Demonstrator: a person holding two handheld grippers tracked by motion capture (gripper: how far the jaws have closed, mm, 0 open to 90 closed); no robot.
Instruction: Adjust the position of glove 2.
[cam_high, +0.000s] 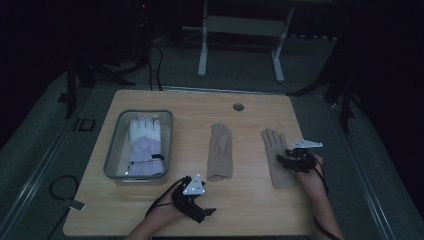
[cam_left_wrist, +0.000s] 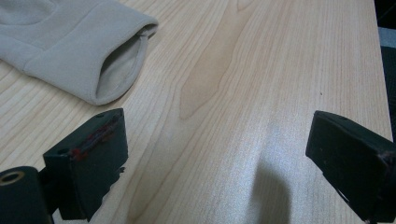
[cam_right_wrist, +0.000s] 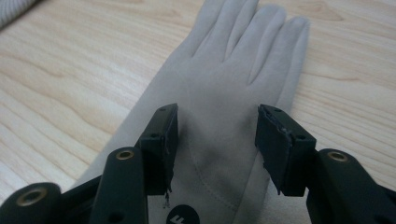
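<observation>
Now we see 2 beige gloves lying flat on the wooden table (cam_high: 250, 200), and our right gripper (cam_high: 283, 158) hovers over the palm of the right-hand glove (cam_high: 278, 159), its jaws parted with the fabric below them and not pinched. Our left gripper (cam_high: 209, 212) rests near the table's front edge with its jaws spread wide on nothing, just beside the cuff of the middle glove (cam_high: 220, 151). Farther left, a clear bin (cam_high: 111, 150) holds a white and lilac glove (cam_high: 144, 145).
</observation>
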